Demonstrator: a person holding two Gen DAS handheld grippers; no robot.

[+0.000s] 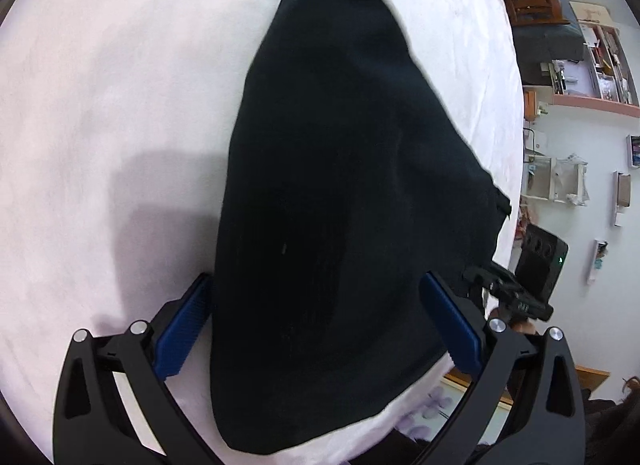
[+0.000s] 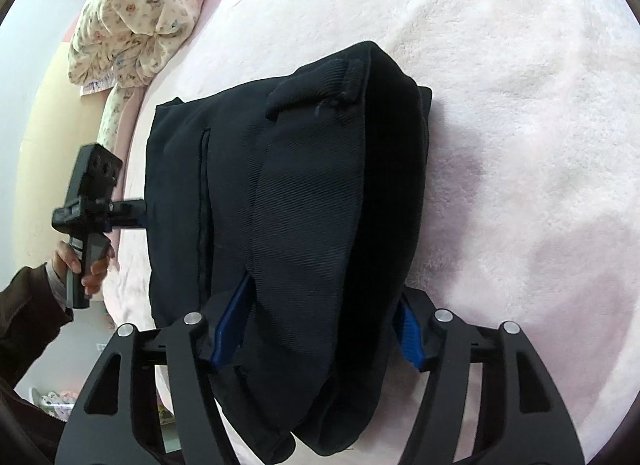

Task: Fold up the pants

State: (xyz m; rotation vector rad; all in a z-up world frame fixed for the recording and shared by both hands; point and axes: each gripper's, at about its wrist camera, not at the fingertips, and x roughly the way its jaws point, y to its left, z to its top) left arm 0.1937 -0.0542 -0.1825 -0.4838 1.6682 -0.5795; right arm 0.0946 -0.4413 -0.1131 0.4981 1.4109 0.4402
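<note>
Pants: black pants (image 2: pixel 304 201) lie in a thick folded bundle on the pink bed (image 2: pixel 520 105), near its edge; a belt loop and a pocket seam face up in the right wrist view.

Left gripper: the left gripper (image 1: pixel 320 325) has its blue pads spread wide on either side of the near end of the bundle. The left pad sits at the cloth's edge and the right pad stands clear, so it reads as released, not pinching.

Right gripper: the right gripper (image 2: pixel 316 329) straddles the near fold, one blue pad tucked in a crease and the other beside the outer edge. Whether the pads actually press the cloth cannot be told.

Other things: a flowered quilt (image 2: pixel 140 17) is heaped at the far end of the bed.

Step in hand: judging by the stacked layers, the folding looks nearly done; both grippers seem placed to take or tidy the near end.

Next move: probably a firm pinch through all the layers at both sides, then an even lift or a pressing flat, keeping the stack from sliding off the bed edge.
</note>
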